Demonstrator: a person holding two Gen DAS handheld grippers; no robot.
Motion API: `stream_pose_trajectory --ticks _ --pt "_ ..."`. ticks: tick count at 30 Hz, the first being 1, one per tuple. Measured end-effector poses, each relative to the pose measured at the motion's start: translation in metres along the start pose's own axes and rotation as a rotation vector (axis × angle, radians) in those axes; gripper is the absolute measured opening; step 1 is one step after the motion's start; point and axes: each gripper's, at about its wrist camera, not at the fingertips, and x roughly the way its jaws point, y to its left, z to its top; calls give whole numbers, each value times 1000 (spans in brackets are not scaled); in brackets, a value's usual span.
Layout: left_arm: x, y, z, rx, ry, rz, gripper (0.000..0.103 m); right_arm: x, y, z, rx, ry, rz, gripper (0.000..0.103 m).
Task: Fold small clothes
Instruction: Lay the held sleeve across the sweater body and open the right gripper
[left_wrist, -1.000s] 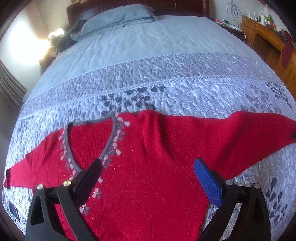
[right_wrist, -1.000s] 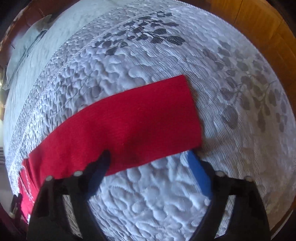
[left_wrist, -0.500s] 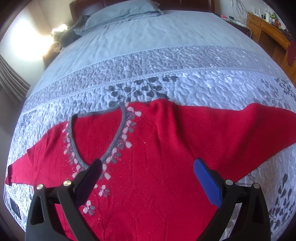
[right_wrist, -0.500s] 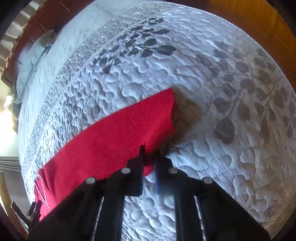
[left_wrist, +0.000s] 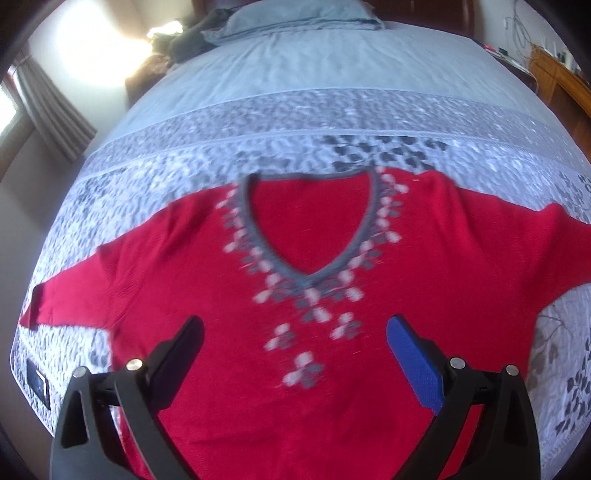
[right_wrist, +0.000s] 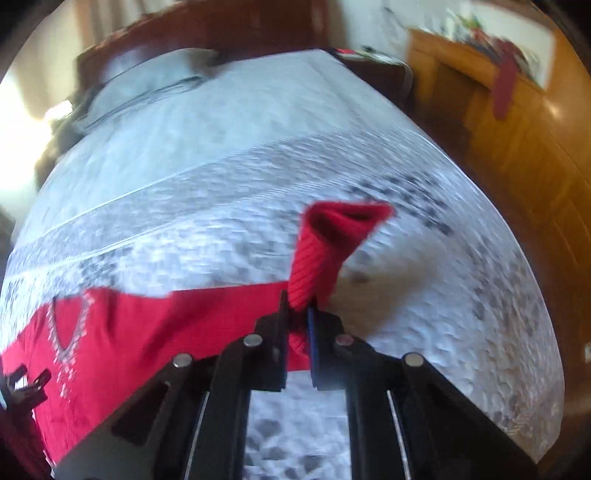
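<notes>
A red sweater (left_wrist: 295, 332) lies spread face up across the near part of the bed (left_wrist: 332, 74), its grey V-neck (left_wrist: 310, 229) pointing toward the near edge and its 2 sleeves reaching out left and right. The left gripper (left_wrist: 295, 339) hangs over the chest with its jaws wide apart, nothing between them. The right gripper (right_wrist: 298, 314) is clenched on the right sleeve's cuff end (right_wrist: 332, 236), which stands up off the quilt above the jaws. Far of the sweater the quilt runs bare to the pillow (left_wrist: 295, 14). A wooden cabinet (right_wrist: 517, 129) borders the bed's right side, curtains (left_wrist: 48, 110) the left.
</notes>
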Motion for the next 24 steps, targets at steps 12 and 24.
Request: stream_pose_trajectory --ticks 12,24 --pt "-5 95 -27 -113 27 17 99 35 271 -53 -360 82 186 7" --pt "6 91 -19 -112 48 -24 99 53 273 -85 -297 250 398 40"
